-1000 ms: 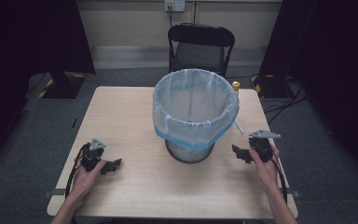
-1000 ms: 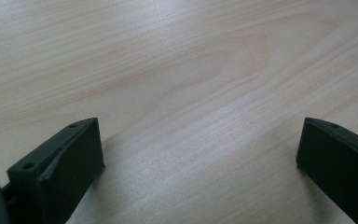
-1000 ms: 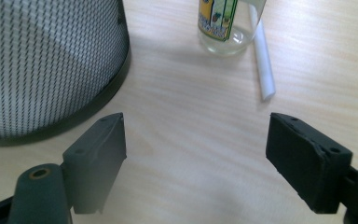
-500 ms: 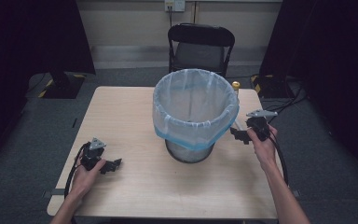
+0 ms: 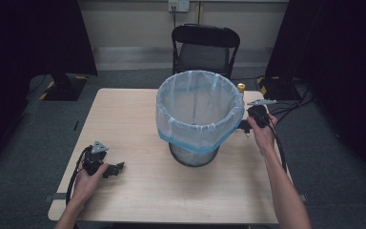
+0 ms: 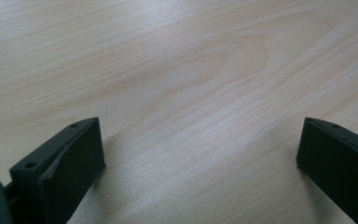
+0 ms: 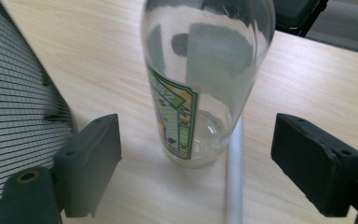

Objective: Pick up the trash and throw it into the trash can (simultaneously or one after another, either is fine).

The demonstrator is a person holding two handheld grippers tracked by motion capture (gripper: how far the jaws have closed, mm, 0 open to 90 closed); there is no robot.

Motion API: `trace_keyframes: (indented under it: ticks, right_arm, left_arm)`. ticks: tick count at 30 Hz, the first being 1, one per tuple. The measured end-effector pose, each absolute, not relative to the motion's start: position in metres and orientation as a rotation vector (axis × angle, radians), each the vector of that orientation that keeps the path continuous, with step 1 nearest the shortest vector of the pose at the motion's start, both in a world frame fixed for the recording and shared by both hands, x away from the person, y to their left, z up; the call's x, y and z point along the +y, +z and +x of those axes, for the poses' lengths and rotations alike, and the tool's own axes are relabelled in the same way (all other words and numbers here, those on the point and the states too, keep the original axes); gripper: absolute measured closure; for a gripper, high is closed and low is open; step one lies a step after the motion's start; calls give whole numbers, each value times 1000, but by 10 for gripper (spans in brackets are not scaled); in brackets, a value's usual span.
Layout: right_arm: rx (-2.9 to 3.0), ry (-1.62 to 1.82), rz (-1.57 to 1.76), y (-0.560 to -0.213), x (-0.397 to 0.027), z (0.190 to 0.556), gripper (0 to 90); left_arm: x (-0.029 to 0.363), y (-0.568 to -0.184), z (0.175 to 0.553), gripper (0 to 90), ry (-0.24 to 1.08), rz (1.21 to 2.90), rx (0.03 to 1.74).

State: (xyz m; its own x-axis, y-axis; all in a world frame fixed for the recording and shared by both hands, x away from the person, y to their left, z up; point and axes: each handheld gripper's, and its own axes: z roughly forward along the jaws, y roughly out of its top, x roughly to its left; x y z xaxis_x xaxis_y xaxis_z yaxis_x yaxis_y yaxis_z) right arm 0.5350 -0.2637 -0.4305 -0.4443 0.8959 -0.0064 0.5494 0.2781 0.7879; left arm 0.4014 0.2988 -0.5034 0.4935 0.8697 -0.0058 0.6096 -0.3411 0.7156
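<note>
A clear glass bottle (image 7: 200, 79) with a green and yellow label stands upright on the table, close in front of my right gripper (image 7: 200, 140). Its jaws are open, one on each side of the bottle's base, not touching it. From above, the bottle's gold cap (image 5: 241, 87) peeks out behind the bin's rim, and the right gripper (image 5: 246, 127) sits just right of the bin. My left gripper (image 5: 118, 168) rests on the table at the front left. Its jaws (image 6: 200, 140) are wide open over bare wood.
A wire mesh bin (image 5: 193, 155) lined with a pale blue bag (image 5: 198, 107) stands mid-table; its mesh wall (image 7: 18, 93) is close on the right gripper's left. A white stick (image 7: 234, 177) lies on the table beside the bottle. A black chair (image 5: 205, 45) stands behind the table.
My right gripper has moved forward from the table's right side up to the bottle beside the bin. The left gripper has stayed put.
</note>
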Motion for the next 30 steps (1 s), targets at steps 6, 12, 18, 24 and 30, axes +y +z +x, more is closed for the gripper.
trace_keyframes:
  ticks: [6, 12, 18, 24, 30]
  right_arm:
    - [2107, 1053, 1305, -438, -265, 548, 143]
    - [2121, 1031, 1312, -445, -258, 565, 144]
    - [2091, 1053, 1288, -449, -255, 574, 189]
    - [2091, 1094, 1292, -455, -258, 577, 176]
    - [2085, 1097, 1316, -459, -257, 577, 179]
  left_arm:
    - [299, -503, 401, 1, 504, 2078, 1210]
    - [299, -503, 401, 2, 503, 2074, 1211]
    - [299, -503, 401, 2, 503, 2073, 1212]
    - [299, -503, 401, 2, 509, 2077, 1210]
    - [299, -503, 401, 3, 509, 2077, 1209]
